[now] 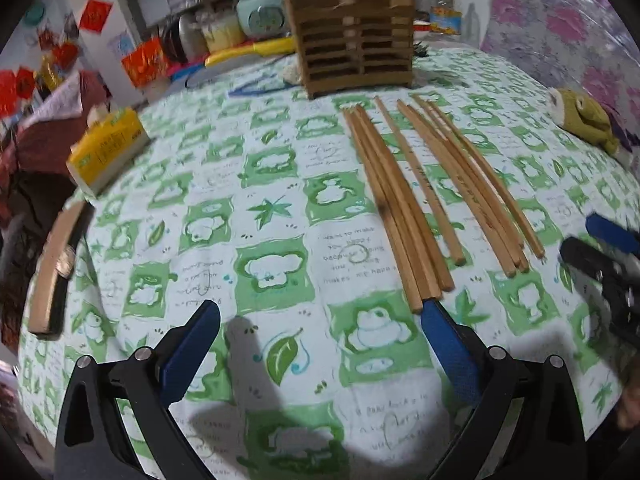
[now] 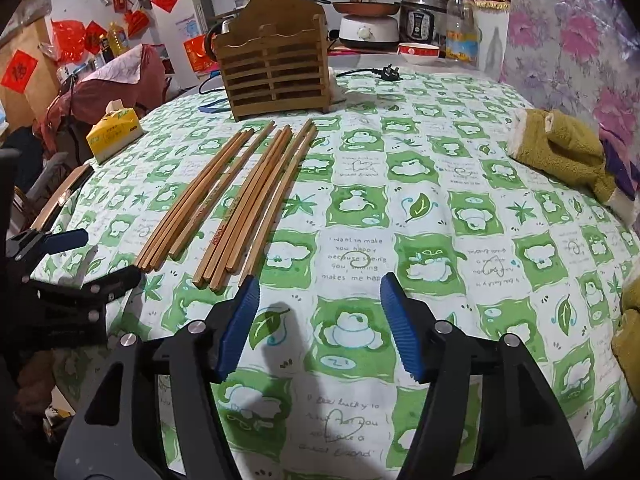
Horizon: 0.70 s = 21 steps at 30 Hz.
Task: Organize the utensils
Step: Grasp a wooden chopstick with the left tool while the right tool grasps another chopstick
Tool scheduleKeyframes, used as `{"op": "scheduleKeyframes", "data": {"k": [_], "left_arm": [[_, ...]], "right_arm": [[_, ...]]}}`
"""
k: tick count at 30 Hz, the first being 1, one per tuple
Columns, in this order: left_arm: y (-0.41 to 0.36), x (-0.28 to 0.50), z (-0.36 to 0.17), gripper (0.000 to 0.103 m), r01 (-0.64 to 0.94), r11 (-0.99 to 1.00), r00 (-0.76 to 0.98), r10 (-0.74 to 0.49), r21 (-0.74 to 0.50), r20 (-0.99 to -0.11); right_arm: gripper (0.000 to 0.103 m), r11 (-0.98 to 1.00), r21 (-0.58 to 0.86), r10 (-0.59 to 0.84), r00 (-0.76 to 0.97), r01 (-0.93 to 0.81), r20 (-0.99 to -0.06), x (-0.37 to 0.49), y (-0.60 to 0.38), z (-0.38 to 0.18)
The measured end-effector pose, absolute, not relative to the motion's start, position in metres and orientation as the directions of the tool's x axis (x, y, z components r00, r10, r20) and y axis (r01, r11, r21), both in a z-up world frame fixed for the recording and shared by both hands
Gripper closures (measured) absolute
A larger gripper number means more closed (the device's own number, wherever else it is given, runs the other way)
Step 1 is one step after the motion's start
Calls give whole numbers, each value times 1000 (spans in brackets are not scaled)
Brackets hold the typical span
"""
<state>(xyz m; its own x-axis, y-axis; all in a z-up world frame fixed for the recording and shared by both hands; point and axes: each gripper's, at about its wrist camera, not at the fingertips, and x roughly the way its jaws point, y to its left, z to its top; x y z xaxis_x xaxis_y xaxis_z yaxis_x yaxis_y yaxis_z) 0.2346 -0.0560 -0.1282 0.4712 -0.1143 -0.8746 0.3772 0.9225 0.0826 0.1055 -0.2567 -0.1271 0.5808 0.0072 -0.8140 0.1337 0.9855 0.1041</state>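
Several wooden chopsticks [image 1: 424,192] lie side by side on the green and white tablecloth [image 1: 240,184], pointing toward a slatted wooden utensil holder [image 1: 354,46] at the far edge. My left gripper [image 1: 320,312] is open and empty; its right fingertip [image 1: 434,314] sits at the near ends of the left bundle. In the right wrist view the chopsticks [image 2: 236,196] lie left of centre and the holder [image 2: 276,68] stands behind them. My right gripper [image 2: 320,296] is open and empty, just right of the chopstick ends. Its left fingertip [image 2: 248,292] is near the closest stick.
A yellow tissue pack [image 1: 106,148] and a wooden board [image 1: 54,268] lie at the table's left edge. A green plush toy [image 2: 560,148] lies at the right. A power plug and cord [image 2: 388,72], a bowl, a bottle and cookers stand behind the holder.
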Motion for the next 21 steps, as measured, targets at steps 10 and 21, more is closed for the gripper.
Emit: {"op": "scheduleKeyframes", "data": {"k": [10,21], "left_arm": [[-28,243,-127,5,283,954,492,-52,103,-869],[-51,234,-125,33,367,926,511,-124,86,-851]], "right_arm": [[42,992,74,0,582,104,-813,105,-248,-126],[68,998,64,38,558,27,-829,114,-227,-128]]}}
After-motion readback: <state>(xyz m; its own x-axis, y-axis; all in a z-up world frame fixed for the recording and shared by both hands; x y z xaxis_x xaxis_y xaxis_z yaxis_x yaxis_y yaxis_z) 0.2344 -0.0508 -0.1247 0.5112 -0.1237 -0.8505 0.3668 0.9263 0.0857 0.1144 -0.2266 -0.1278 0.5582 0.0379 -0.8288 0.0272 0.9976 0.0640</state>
